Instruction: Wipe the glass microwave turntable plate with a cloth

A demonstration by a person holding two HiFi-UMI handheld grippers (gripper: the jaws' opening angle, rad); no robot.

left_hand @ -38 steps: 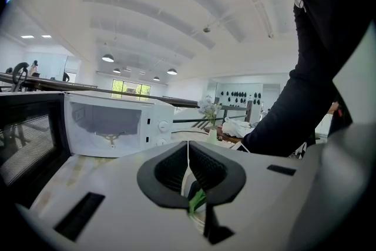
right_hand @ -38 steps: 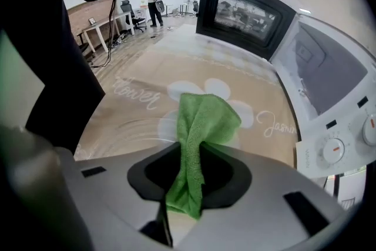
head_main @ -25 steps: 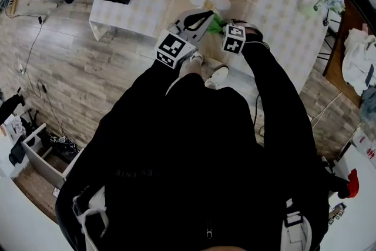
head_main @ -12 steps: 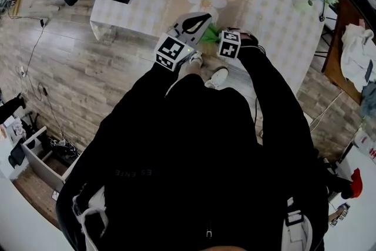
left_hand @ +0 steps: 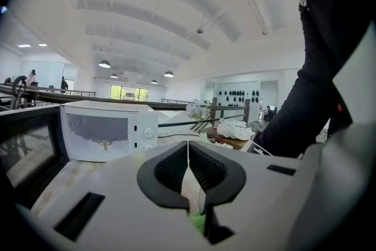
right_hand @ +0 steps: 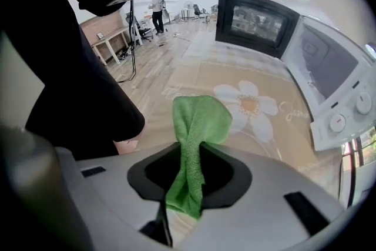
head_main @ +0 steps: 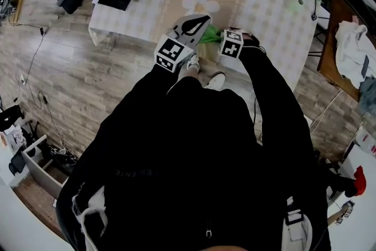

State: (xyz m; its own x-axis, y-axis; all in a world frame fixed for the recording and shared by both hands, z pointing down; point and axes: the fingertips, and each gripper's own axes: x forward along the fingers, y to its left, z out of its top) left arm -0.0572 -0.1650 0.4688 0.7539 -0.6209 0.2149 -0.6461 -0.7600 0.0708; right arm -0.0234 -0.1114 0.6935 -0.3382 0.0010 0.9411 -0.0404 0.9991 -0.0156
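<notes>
Left tool (left_hand: 188,153): jaws nearly together, pinching a thin pale sliver. I take this for the plate (left_hand: 191,188) seen edge-on, though clear glass is hard to confirm.
Right tool (right_hand: 191,153): clamped on the green cloth (right_hand: 200,120). A bunched fold stands up past the jaw tips and a tail hangs below.
Plate location: judged to be in the left tool, off the worktop (right_hand: 194,76). No plate outline shows on the daisy-print cover. Through the window of the white microwave (left_hand: 108,129) the hub looks bare.
Tool spacing: in the head view the two sit close together at the near worktop edge, with the cloth between them.
Contact: a trace of green shows just below the sliver in the left gripper view. I cannot tell whether the cloth touches glass.
Step in hand: bringing the cloth to the plate, or early wiping. Progress cannot be read, as no glass face is visible.
Next move calls for: left tool holding the rim steady, right tool pressing the loose fold flat against the glass face and sweeping across it.
Risk: thin rim grip, so sideways wiping pressure could twist or slip the plate.
</notes>
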